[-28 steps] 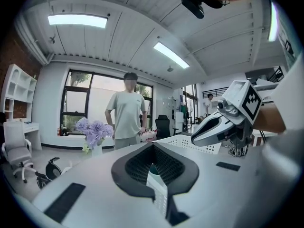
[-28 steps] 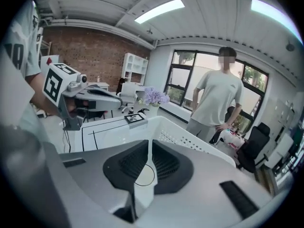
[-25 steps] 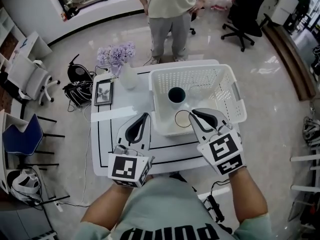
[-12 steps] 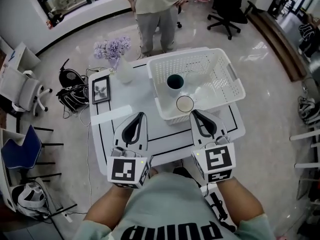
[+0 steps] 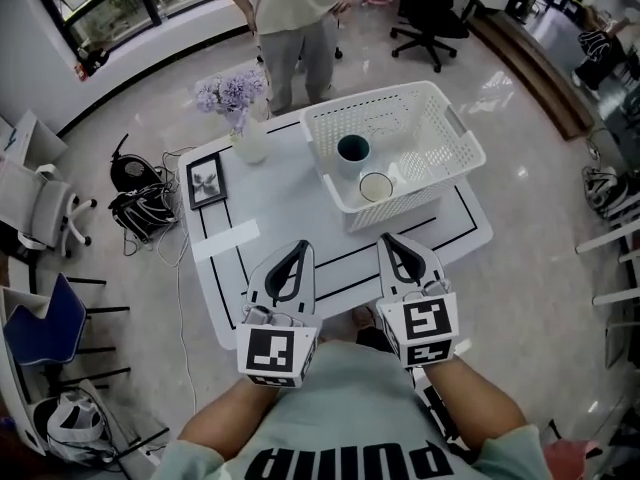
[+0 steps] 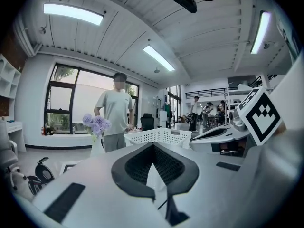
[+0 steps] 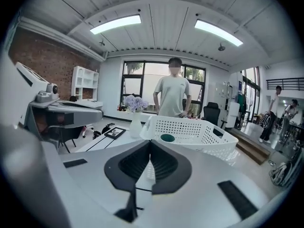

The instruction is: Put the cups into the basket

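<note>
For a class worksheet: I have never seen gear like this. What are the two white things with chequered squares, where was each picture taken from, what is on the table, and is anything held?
No robot: a person holds a two-jaw gripper in each hand. The head view looks down from a camera on the person's head, showing the left gripper and right gripper; the patterned cubes belong to them. The other two views come from cameras riding on each gripper, looking along its jaws. Both pairs of jaws are together, holding nothing. On the table stand a white basket with a dark cup and a pale cup inside, a vase of purple flowers and a picture frame. Another person stands beyond the table.
</note>
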`<state>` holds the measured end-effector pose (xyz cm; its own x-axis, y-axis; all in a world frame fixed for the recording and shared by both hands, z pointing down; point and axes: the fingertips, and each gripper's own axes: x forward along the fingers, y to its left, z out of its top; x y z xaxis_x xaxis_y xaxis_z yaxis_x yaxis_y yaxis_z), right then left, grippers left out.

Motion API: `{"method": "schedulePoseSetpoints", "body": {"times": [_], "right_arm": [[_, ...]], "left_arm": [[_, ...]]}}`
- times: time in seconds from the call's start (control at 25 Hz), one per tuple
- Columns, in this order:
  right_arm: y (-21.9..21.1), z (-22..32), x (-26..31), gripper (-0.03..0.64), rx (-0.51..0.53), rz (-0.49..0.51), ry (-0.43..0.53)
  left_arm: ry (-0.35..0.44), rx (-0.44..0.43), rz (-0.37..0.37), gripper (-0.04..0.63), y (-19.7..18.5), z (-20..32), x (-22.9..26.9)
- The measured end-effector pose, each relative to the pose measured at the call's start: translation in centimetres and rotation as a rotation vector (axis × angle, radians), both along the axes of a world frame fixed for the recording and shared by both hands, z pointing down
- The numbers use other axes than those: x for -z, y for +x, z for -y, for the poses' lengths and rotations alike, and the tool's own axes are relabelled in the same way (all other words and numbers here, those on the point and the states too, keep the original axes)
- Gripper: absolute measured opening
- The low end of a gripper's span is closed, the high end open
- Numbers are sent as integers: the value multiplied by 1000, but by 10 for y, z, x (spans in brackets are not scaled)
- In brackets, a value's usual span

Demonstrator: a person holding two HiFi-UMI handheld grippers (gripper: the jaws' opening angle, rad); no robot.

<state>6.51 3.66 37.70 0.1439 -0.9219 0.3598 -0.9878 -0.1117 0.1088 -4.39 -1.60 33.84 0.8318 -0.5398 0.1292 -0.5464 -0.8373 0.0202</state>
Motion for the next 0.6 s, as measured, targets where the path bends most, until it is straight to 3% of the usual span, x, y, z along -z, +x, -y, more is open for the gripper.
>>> {"method": "schedulePoseSetpoints", "body": {"times": [0.2,0.6], "right_arm": [[-22,-15,2,20,-47,6,3],[-33,-51,9,20,-60,9,42]], "left_arm": [[5,-48,-31,3,-16,-15,3],[-19,-30,-28,3,-35,-47,-3]]}}
